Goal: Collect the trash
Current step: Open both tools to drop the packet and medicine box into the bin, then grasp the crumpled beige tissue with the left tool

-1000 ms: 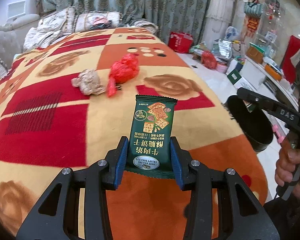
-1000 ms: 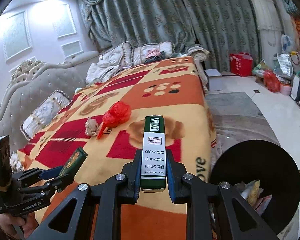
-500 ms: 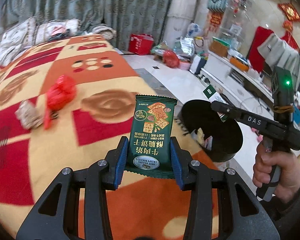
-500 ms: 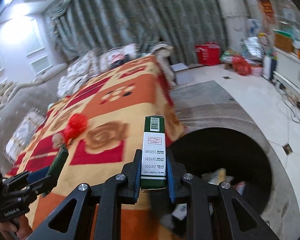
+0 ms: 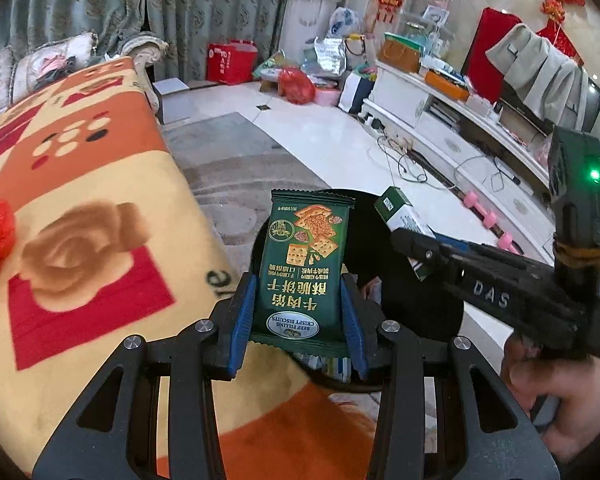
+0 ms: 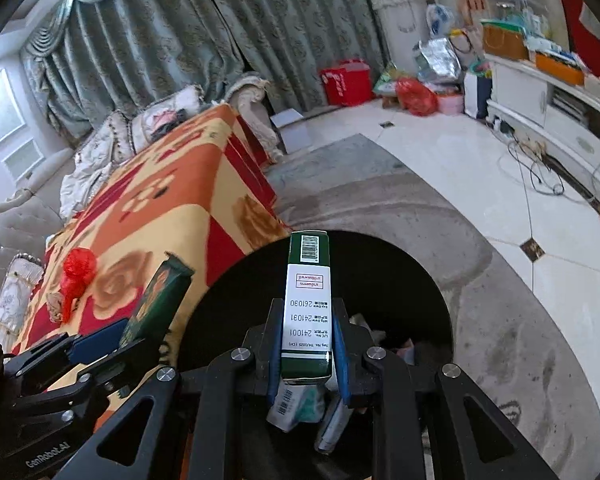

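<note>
My left gripper [image 5: 298,322] is shut on a green biscuit packet [image 5: 304,268], held upright at the bed's edge in front of the black bin [image 5: 416,312]. My right gripper [image 6: 306,354] is shut on a green and white box [image 6: 306,304], held over the open black bin [image 6: 400,280]. The box also shows in the left wrist view [image 5: 404,220], and the packet in the right wrist view [image 6: 156,300]. A red plastic bag [image 6: 76,270] and a crumpled paper ball [image 6: 54,306] lie on the bed.
The bed has an orange, red and yellow blanket [image 5: 80,208]. The bin stands on a grey rug [image 6: 500,320] by the bed and holds several pieces of trash [image 6: 300,404]. A white TV cabinet [image 5: 460,136] and bags [image 5: 296,84] line the far floor.
Both grippers swung right from over the bed towards the bin, each still holding its item. The right gripper now hangs over the bin opening; the left is at the bed's edge.
</note>
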Tool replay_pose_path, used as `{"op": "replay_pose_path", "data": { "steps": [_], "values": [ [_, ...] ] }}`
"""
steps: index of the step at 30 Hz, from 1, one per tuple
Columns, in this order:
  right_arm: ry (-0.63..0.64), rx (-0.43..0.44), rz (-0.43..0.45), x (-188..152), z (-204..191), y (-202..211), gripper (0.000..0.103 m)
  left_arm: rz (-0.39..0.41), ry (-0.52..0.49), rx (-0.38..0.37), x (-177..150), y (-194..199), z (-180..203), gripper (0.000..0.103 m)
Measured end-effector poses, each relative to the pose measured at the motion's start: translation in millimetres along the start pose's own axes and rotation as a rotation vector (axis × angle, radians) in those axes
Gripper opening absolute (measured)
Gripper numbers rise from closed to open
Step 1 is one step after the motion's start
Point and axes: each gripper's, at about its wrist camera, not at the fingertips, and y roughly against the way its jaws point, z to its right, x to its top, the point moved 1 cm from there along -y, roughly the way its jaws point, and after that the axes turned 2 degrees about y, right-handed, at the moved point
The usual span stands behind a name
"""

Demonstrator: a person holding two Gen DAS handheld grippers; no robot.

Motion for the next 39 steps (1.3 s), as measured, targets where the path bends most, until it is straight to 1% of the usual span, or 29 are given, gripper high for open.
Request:
{"op": "replay_pose_path", "data": {
  "steps": [4, 5, 7, 10, 11, 13, 15, 17, 20, 23, 25, 27, 30, 32, 33, 36, 39],
  "values": [
    [0.002, -0.015, -0.022, -1.4, 0.5, -6.2, 0.021, -0.022, 0.019, -0.018, 1.5, -12.0, -0.6, 0.041],
    [-0.005, -0.022, -0.028, -0.8, 1.3, -7.5, 0.021, -0.028, 0.021, -0.027, 0.4, -13.5, -0.9, 0.044],
    [-0.024, -0.030, -0.041, 0.2, 2.0, -12.2, 0.021, -0.033, 0.016, -0.021, -1.3, -15.9, -2.2, 0.060],
    [-0.044, -0.025, -0.051, -0.8, 4.8, -13.6, 0.022, -0.015, 0.018, 0.005, -3.7, -11.4, -5.1, 0.060],
    [-0.047, -0.028, -0.050, -0.8, 5.3, -13.5, 0.024, -0.011, 0.028, 0.005, -4.7, -8.3, -8.1, 0.060],
    [-0.052, -0.038, -0.037, -0.4, 3.7, -11.8, 0.043, 0.000, 0.047, 0.010, -6.4, -1.2, -14.7, 0.060],
    [-0.054, -0.065, -0.012, 0.9, 0.8, -8.1, 0.047, 0.014, 0.066, 0.023, -8.6, 8.3, -25.5, 0.060],
    [-0.063, -0.061, 0.000, 3.0, -3.1, -6.9, 0.048, 0.021, 0.081, 0.031, -11.0, 17.0, -36.2, 0.060],
    [-0.074, -0.033, 0.000, 4.6, -15.0, -6.6, 0.048, 0.042, 0.113, 0.058, -18.0, 37.1, -59.7, 0.060],
    [-0.064, 0.029, 0.006, 5.3, -39.2, -6.4, 0.049, 0.069, 0.133, 0.123, -25.6, 61.0, -92.1, 0.060],
    [-0.042, 0.069, 0.013, 4.0, -61.5, -7.1, 0.056, 0.083, 0.166, 0.166, -31.5, 78.5, -123.1, 0.060],
    [-0.018, 0.108, 0.013, 1.0, -81.6, -9.0, 0.059, 0.098, 0.202, 0.216, -36.7, 93.9, -154.3, 0.060],
    [0.036, 0.180, -0.003, -5.0, -120.2, -16.9, 0.059, 0.131, 0.283, 0.310, -44.4, 120.5, -212.7, 0.060],
    [0.086, 0.207, -0.022, -10.8, -145.6, -23.8, 0.059, 0.145, 0.344, 0.352, -48.0, 132.9, -248.0, 0.061],
    [0.110, 0.217, -0.032, -14.0, -157.9, -27.7, 0.059, 0.151, 0.371, 0.366, -49.2, 136.1, -263.6, 0.061],
    [0.152, 0.247, -0.049, -20.2, -180.3, -35.6, 0.059, 0.149, 0.418, 0.383, -46.5, 133.9, -292.3, 0.061],
    [0.192, 0.261, -0.042, -23.2, -196.5, -39.6, 0.059, 0.138, 0.444, 0.368, -39.8, 120.6, -303.8, 0.061]
  ]
}}
